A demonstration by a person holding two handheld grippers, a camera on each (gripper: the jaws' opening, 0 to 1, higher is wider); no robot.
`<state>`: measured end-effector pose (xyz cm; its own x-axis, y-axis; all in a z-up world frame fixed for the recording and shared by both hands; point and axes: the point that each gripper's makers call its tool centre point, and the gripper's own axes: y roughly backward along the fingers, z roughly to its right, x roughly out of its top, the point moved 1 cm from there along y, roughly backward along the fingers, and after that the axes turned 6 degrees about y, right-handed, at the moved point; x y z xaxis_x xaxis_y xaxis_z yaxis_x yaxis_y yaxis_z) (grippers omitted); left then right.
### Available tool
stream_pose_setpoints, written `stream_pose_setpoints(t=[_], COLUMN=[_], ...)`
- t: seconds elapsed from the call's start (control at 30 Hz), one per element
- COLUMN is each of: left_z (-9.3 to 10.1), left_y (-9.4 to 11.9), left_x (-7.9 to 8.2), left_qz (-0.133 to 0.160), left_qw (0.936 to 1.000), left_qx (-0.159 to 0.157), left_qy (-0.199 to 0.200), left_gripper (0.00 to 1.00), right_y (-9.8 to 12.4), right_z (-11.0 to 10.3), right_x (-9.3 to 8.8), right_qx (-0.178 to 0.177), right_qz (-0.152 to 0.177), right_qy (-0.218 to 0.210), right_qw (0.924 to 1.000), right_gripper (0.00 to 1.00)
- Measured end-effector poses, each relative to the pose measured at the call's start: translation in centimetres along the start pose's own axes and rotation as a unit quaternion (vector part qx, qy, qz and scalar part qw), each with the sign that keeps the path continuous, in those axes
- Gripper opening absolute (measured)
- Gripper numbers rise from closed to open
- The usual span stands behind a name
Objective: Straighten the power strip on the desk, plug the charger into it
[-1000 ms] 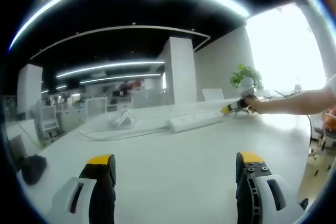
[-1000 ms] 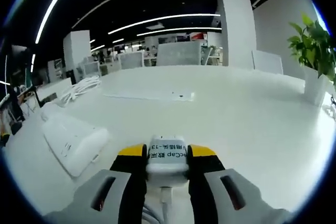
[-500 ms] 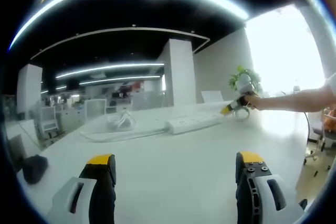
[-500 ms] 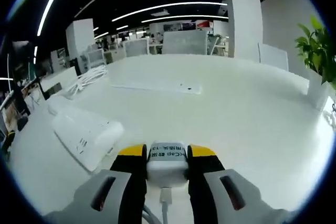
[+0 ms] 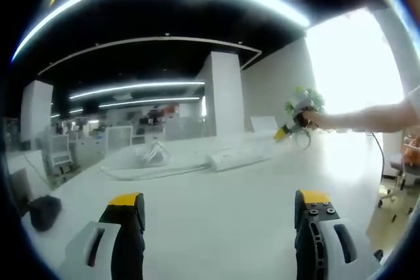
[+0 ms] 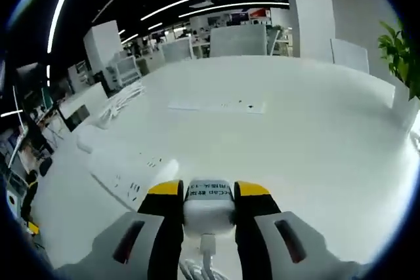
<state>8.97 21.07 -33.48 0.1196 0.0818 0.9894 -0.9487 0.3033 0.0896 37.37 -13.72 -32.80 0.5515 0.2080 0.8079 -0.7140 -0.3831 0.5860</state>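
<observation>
In the right gripper view the right claw (image 6: 209, 191) is closed on the white charger (image 6: 209, 202); both yellow-tipped jaws press on its two sides, and a white cable (image 6: 207, 254) goes down from it between the jaws. The label on the charger is too blurred to read. The white power strip (image 6: 128, 172) lies flat on the white counter (image 6: 315, 155) at about 10 o'clock from the charger, near it but not touching. A bundle of white cord (image 6: 121, 100) lies further away at 11 o'clock, and a green plant (image 6: 400, 54) stands at 2 o'clock.

In the left gripper view the left claw (image 5: 220, 211) is wide open and holds nothing, with bare counter between its jaws. Far ahead at 12 o'clock lies the power strip, and at 1 o'clock a person's hand (image 5: 314, 120) holds the right claw above the counter, just past the end of the strip
</observation>
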Motion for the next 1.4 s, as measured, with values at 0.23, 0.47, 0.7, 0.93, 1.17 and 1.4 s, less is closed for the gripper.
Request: stream_pose_setpoints(t=[0.23, 0.47, 0.7, 0.93, 1.17, 1.4], left_z=[0.2, 0.6, 0.7, 1.0, 1.5, 1.8], left_y=[0.2, 0.6, 1.1, 1.1, 0.9, 0.9], left_x=[0.2, 0.3, 0.6, 0.8, 0.8, 0.8], left_qz=[0.005, 0.009, 0.012, 0.015, 0.013, 0.014], left_qw=[1.0000, 0.9999, 0.9998, 0.9997, 0.9996, 0.9995], left_qx=[-0.006, -0.014, -0.017, -0.020, -0.024, -0.028], left_qy=[0.002, 0.003, 0.001, 0.001, 0.000, 0.000], left_gripper=[0.98, 0.98, 0.98, 0.98, 0.98, 0.98], right_y=[0.3, 0.5, 0.8, 1.0, 1.3, 1.4], right_z=[-1.1, -2.5, -4.3, -6.3, -7.6, -9.1], right_x=[-0.8, 0.0, 0.6, 0.8, 0.9, 0.1], right_qx=[-0.021, -0.033, -0.036, -0.035, -0.031, -0.038], right_qz=[-0.047, -0.064, -0.077, -0.090, -0.104, -0.120], right_qy=[0.002, -0.002, -0.005, -0.011, -0.030, -0.039], right_qw=[0.9986, 0.9974, 0.9964, 0.9953, 0.9937, 0.9913], right_gripper=[0.27, 0.27, 0.27, 0.27, 0.27, 0.27])
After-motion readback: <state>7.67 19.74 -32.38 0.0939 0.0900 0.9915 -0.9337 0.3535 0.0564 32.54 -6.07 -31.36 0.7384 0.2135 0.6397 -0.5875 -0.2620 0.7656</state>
